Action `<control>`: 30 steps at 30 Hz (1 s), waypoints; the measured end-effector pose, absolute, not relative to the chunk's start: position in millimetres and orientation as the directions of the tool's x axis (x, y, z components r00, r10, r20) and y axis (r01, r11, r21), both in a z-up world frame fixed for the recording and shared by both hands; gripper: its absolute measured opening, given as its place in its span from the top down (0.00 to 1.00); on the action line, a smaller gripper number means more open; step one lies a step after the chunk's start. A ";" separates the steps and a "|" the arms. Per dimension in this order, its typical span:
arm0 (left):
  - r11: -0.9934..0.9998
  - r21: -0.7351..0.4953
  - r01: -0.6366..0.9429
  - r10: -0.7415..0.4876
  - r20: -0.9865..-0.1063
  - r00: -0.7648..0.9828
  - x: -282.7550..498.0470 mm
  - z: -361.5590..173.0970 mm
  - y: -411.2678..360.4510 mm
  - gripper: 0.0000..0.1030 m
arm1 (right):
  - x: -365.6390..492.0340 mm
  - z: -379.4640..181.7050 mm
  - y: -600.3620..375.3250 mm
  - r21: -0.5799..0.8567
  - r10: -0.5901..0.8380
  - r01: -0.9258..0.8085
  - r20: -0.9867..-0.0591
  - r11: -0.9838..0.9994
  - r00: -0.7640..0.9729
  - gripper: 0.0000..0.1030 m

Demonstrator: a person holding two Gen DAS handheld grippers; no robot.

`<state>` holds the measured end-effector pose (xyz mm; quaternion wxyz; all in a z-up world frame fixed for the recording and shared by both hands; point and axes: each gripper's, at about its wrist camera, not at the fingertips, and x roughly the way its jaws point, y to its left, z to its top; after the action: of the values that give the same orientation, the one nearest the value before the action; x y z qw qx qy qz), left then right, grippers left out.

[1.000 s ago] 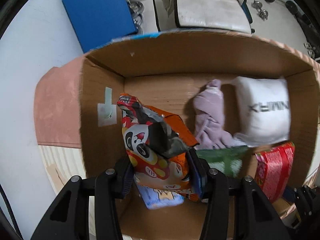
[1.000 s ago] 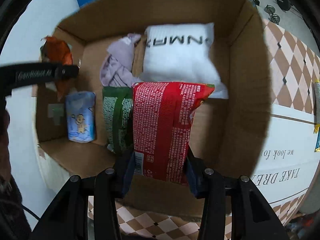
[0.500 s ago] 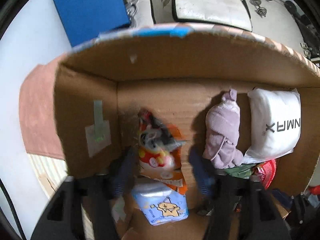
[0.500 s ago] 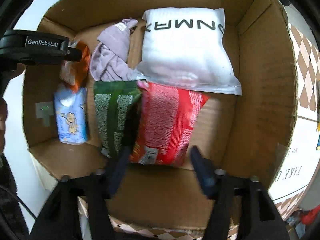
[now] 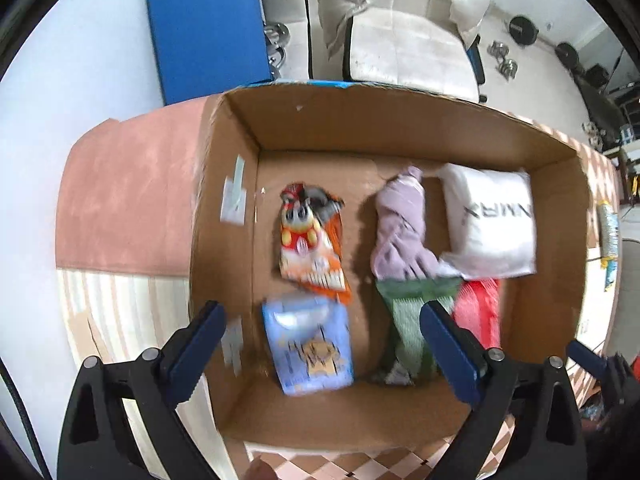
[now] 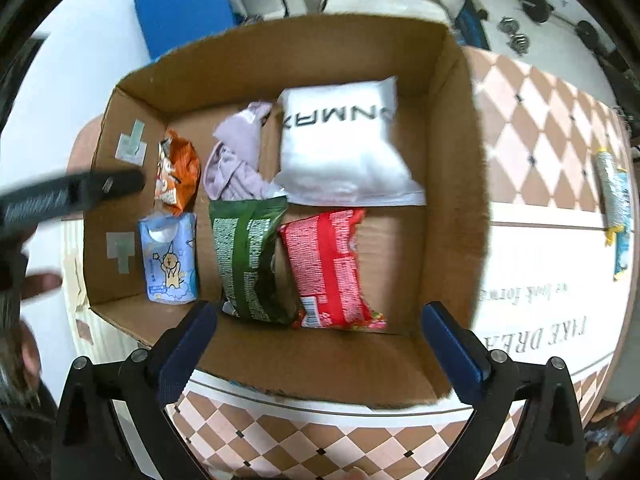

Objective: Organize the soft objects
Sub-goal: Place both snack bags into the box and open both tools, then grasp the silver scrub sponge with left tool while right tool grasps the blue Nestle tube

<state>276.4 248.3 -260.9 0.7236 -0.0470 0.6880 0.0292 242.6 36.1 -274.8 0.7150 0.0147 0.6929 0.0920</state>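
Observation:
An open cardboard box point(image 5: 400, 128) point(image 6: 452, 184) holds an orange snack bag point(image 5: 310, 240) point(image 6: 178, 172), a blue tissue pack point(image 5: 308, 344) point(image 6: 170, 258), a lilac cloth point(image 5: 400, 228) point(image 6: 236, 164), a white pouch point(image 5: 490, 224) point(image 6: 344, 140), a green bag point(image 5: 408, 328) point(image 6: 248, 256) and a red bag point(image 5: 480, 316) point(image 6: 328, 268). My left gripper point(image 5: 322, 340) is open and empty above the box's near left side. My right gripper point(image 6: 318, 340) is open and empty above the near wall.
The box stands on a checked and pink tablecloth point(image 6: 540, 120) point(image 5: 128, 200). A wrapped item point(image 6: 614, 200) lies on the cloth at far right. A blue mat point(image 5: 208, 28), a white chair with a jacket point(image 5: 400, 20) and weights point(image 6: 536, 4) lie beyond the table.
My left gripper let go of the orange snack bag and my right let go of the red bag; both bags now lie in the box. Both grippers opened and pulled back upward.

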 end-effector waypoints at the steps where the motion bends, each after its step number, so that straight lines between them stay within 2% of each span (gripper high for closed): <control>1: 0.993 -0.035 -0.112 -0.028 -0.998 0.062 269.6 -259.8 245.9 0.04 | 240.4 -270.6 33.3 0.144 0.149 -0.108 -0.988 0.984 0.037 0.00; 14: 0.990 -0.017 -0.143 0.013 -0.978 0.207 194.0 -201.3 231.9 0.04 | 187.8 -214.0 25.6 0.077 0.103 -0.135 -0.975 0.988 0.194 0.00; 30: 0.990 0.001 -0.144 0.045 -0.953 0.298 173.9 -142.2 175.1 0.04 | 161.1 -159.9 -30.2 0.195 0.221 -0.117 -0.936 0.974 0.273 0.00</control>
<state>173.9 175.1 -142.2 0.8046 -0.0422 0.5894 0.0586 161.1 -30.2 -159.9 0.7965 0.0437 0.5936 0.1059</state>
